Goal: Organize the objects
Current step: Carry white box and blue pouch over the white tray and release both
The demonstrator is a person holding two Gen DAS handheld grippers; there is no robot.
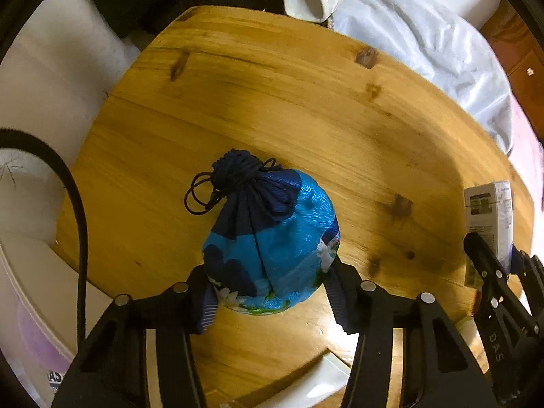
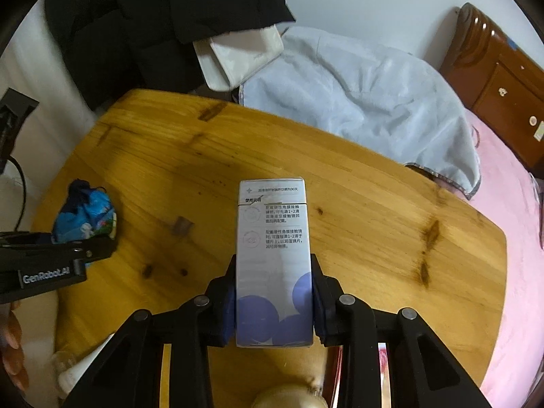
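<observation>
Wood grain fills both views: a knotty wooden table [image 1: 306, 102] with a rumpled pale blue cloth [image 2: 357, 95] bunched past its far edge. At the table's near edge, things get murky; a white shape and a rounded tan object are cut off under the gripper frames and cannot be identified. On the table's left part sits the drawstring pouch [image 1: 272, 238], bright blue with navy top, white flowers and a dark cord looped beside its gathered neck. The left gripper [image 1: 270, 292] pinches its base, pads pressing both sides. Over the table's middle, the right gripper [image 2: 274, 306] clamps a tall white box [image 2: 272, 255] with purple circles and small print.
</observation>
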